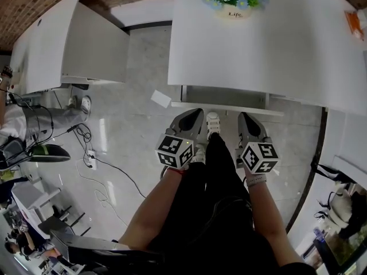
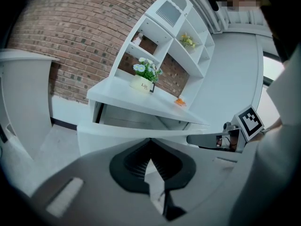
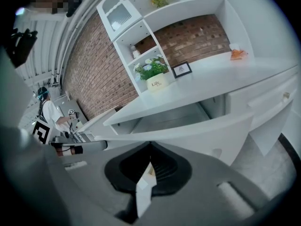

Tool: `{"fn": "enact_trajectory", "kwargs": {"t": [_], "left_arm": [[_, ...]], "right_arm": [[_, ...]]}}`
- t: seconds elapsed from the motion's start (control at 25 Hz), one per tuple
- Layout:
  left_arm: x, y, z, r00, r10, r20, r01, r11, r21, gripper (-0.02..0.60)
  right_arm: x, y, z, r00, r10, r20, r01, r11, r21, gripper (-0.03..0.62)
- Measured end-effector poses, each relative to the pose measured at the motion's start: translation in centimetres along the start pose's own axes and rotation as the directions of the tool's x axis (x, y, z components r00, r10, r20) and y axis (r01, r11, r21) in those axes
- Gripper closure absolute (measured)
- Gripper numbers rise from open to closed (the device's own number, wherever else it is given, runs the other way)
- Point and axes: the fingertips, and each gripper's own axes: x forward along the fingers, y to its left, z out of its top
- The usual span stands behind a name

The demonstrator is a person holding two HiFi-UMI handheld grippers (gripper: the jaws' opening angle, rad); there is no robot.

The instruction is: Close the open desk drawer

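Left tongs (image 2: 150, 142): jaws pressed together at the tips, nothing between them. Right tongs (image 3: 150, 147): likewise pressed together and empty. Both are levelled at the front of the drawer (image 1: 226, 98), one to each side of its middle; contact cannot be confirmed.

The drawer stands pulled out from under the white table (image 1: 258, 50), toward the person. Its long axis runs along the table's near edge.

A shoe (image 1: 213, 121) rests on the floor (image 1: 132, 148) between the two tongs, just below the drawer front. On the table are a flower pot (image 1: 234, 2) at the far edge and an orange object (image 1: 354, 22) to the right. A sheet of paper (image 1: 161, 98) lies on the floor left of the drawer.
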Motion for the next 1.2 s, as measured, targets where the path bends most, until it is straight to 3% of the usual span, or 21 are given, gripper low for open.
{"fn": "enact_trajectory", "kwargs": {"t": [1.2], "left_arm": [[4.6, 2.4, 3.7, 0.999, 0.020, 0.040, -0.020, 1.000, 0.003, 0.578]], "right_arm": [[4.5, -1.8, 4.0, 0.999, 0.001, 0.039, -0.001, 1.000, 0.008, 0.592]]}}
